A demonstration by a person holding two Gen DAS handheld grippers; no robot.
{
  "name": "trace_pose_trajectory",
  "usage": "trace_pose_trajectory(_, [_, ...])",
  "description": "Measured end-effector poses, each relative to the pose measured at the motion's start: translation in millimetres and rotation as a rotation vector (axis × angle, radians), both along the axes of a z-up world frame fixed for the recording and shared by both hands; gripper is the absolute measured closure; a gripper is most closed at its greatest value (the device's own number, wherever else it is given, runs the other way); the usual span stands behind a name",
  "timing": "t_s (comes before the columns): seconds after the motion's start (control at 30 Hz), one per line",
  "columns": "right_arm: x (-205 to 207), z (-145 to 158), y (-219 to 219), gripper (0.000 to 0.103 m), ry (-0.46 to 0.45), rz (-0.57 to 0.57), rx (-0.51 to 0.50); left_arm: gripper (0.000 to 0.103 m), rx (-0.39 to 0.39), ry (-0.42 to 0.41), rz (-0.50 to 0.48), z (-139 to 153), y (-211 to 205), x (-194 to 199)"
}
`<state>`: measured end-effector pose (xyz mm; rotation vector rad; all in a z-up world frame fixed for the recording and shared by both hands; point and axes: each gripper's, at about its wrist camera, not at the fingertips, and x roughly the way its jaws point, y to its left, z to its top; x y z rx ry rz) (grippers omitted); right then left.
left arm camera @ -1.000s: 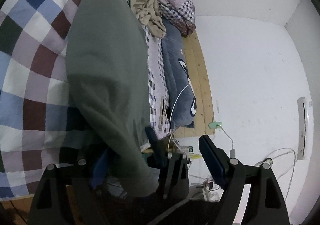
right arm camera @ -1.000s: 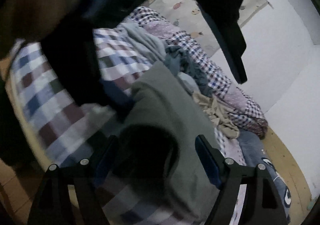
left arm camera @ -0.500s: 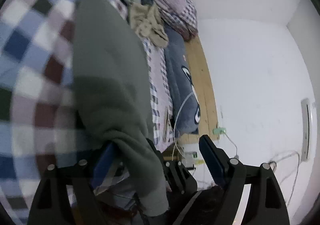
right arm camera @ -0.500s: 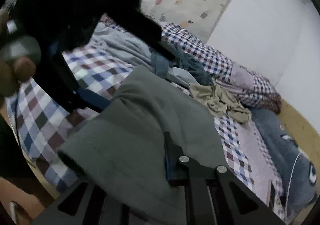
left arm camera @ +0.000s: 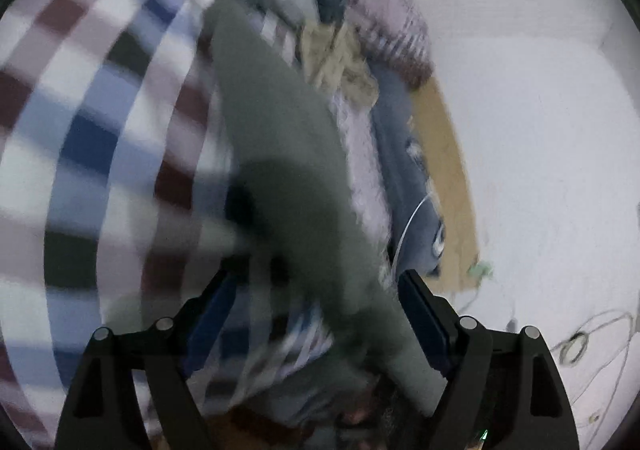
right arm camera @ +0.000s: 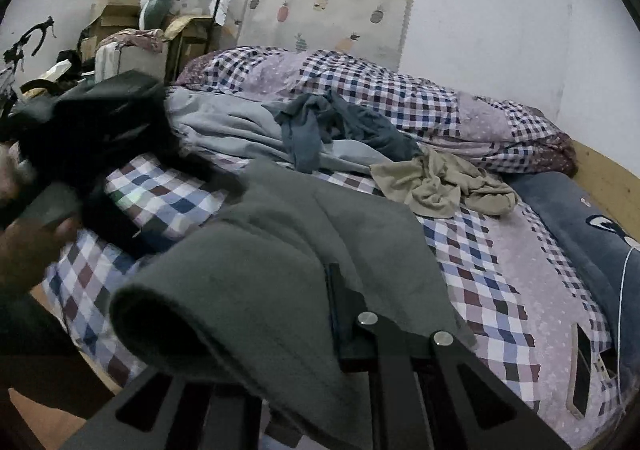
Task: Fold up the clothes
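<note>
Folding step: mid-fold, I judge; grey-green fleece garment (right arm camera: pixel 280 250) lifted over checked bedsheet (right arm camera: pixel 500 282).
R gripper (right arm camera: pixel 332 314): fingers clamped on fleece edge.
L gripper (left arm camera: pixel 316 314): fingers wide, fleece draped btwn, no grip.
Next: I'd carry edge across, lay flat.

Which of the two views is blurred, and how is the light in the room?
Left wrist view: strong motion blur smears the checked bedspread and the grey-green garment; only the left gripper looks sharp. Right wrist view: sharp, but dim and flat, with fisheye bending at the edges; the garment reads clearly.
</note>
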<state>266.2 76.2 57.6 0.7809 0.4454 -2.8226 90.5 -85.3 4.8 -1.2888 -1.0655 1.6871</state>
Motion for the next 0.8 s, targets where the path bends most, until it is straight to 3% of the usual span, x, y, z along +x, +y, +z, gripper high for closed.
trace_pose_trajectory(0.13, [6.0,-1.9,2.1,0.095,-0.007,0.014,-0.007,0.017,0.022,0.005,0.077,-1.6,0.1,-28.3])
trace_pose_trajectory(0.33, [18.7,-5.5,5.9,0.095,-0.014,0.019,-0.013,0.020,-0.008,0.006,0.106,-5.6,10.6,-75.2])
trace_pose_trajectory(0.43, [23.0,-9.3,7.3,0.095,-0.024,0.012,-0.014,0.038,-0.049,0.013,0.118,-7.2,10.4,-96.8])
trace_pose_trajectory(0.53, [24.1,-17.6,5.5,0.094,-0.037,0.001,-0.003,0.076,-0.115,0.009,0.122,-11.4,12.4,-110.2])
trace_pose_trajectory(0.67, [21.1,-37.3,-6.7,0.075,-0.069,-0.006,0.062,0.087,-0.151,0.051,0.129,-9.8,5.7,-111.5])
trace_pose_trajectory(0.8, [17.6,-47.6,-22.0,0.075,-0.075,0.003,0.123,0.090,-0.161,0.130,0.150,7.8,-8.2,-102.1])
